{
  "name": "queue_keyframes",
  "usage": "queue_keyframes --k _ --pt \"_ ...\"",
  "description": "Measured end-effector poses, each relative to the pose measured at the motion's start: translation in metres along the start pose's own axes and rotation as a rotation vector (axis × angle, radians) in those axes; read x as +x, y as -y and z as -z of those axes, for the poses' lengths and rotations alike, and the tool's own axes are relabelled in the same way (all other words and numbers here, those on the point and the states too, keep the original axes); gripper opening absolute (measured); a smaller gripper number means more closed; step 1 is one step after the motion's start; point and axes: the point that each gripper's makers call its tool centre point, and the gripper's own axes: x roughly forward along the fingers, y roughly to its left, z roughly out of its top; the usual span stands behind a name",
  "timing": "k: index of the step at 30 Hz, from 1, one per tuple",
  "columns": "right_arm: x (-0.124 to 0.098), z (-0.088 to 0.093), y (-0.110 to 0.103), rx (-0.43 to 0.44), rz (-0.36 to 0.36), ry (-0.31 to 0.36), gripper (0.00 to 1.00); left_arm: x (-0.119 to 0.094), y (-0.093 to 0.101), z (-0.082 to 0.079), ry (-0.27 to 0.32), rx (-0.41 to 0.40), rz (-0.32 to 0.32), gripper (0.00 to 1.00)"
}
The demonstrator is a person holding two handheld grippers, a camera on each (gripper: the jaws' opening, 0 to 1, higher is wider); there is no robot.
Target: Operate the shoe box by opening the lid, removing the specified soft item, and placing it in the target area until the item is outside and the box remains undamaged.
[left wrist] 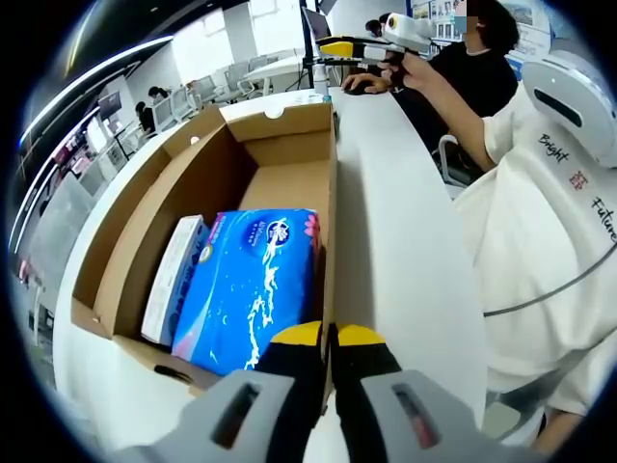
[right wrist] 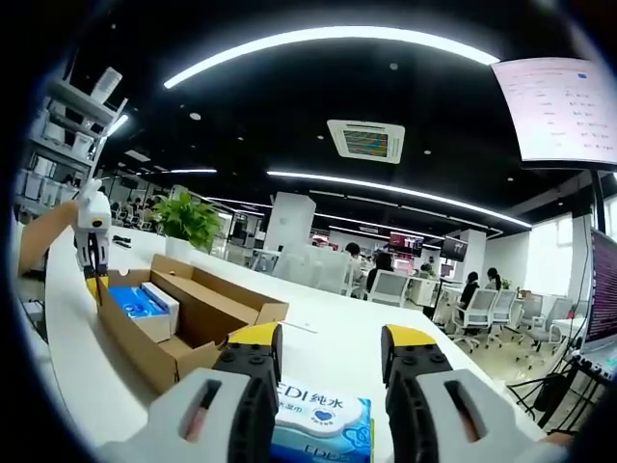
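Note:
The cardboard shoe box [left wrist: 289,145] stands open on the white table [left wrist: 405,251]. Inside it lie a blue tissue pack [left wrist: 251,289] and a slim white carton [left wrist: 174,280]. My left gripper [left wrist: 330,338] is shut on the box's near right wall, one jaw on each side of it. In the right gripper view, my right gripper [right wrist: 333,347] holds a second blue and white tissue pack [right wrist: 323,417] between its jaws, away from the box [right wrist: 207,304]. The left gripper [right wrist: 93,256] shows at the box's far end. In the left gripper view, the right gripper [left wrist: 339,46] hangs beyond the box.
A person in a white shirt [left wrist: 540,222] stands along the table's right side. The box's raised lid flap [right wrist: 43,236] sticks up at the left. A potted plant [right wrist: 188,220] sits behind the box. Office chairs and seated people [right wrist: 463,299] fill the background.

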Motion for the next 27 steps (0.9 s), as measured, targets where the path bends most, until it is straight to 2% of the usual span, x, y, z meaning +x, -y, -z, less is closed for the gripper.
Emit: queue_keyframes --k 6,13,23,27 --pt "0.001 0.004 -0.003 0.000 -0.008 -0.011 0.41 0.000 0.000 0.000 0.001 0.001 0.000 0.02" --pt "0.004 -0.004 -0.016 -0.013 -0.051 -0.001 0.41 0.001 0.000 0.000 0.000 0.001 0.000 0.02" --pt "0.014 -0.008 -0.051 -0.045 -0.152 -0.002 0.42 0.001 0.001 -0.001 0.001 0.003 -0.002 0.02" --pt "0.020 -0.016 -0.064 -0.042 -0.210 0.005 0.42 0.001 0.001 -0.001 0.003 0.004 -0.002 0.02"
